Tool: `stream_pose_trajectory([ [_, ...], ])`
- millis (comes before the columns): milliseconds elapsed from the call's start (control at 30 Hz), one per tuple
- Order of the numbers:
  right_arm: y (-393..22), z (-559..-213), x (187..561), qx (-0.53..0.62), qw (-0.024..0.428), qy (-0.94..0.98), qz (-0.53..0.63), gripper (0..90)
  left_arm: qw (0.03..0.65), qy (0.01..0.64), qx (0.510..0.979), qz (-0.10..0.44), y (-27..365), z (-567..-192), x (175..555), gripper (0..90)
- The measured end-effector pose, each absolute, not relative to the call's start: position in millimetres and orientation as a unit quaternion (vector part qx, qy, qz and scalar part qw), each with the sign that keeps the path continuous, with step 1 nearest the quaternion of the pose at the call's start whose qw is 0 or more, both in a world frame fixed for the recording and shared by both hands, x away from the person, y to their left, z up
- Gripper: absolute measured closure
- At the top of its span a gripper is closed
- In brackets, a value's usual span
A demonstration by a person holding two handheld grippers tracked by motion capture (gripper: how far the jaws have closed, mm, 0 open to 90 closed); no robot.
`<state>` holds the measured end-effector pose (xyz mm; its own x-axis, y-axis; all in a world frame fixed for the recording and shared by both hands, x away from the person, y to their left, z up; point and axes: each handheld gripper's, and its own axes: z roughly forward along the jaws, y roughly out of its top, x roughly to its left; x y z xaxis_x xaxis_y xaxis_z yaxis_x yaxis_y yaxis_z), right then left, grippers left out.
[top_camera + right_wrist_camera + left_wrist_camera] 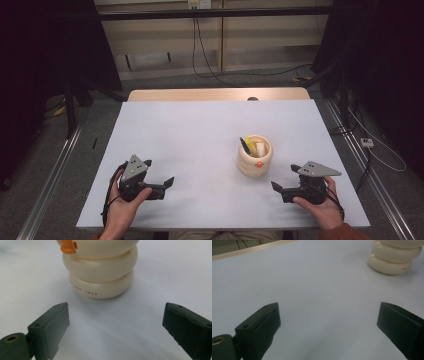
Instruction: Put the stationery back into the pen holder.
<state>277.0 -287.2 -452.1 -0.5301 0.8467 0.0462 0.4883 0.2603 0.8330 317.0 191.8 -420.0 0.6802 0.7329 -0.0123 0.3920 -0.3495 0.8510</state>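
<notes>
High view: I count one cream pot [255, 159] with a few items inside, on the white table [200, 145]. My left gripper [161, 183] and right gripper [284, 184] both rest low, jaws apart, holding nothing. The pot stands just ahead of the right jaws, beyond the left jaws.

cream holder [254, 161], left tongs [160, 181], right tongs [284, 178]

Reads "JUDY SWAN" in small orange capitals on the lowest ring of the cream pen holder [100, 270], below its orange beak.
</notes>
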Motion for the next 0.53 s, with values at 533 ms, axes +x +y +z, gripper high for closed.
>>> stream_pose_trajectory([
  [533,-287.2,-452.4,277.8,0.435,0.212,0.766,0.424,7.4,0.471,0.373,0.773,0.205,202.7,-435.9,313.9,5.5],
])
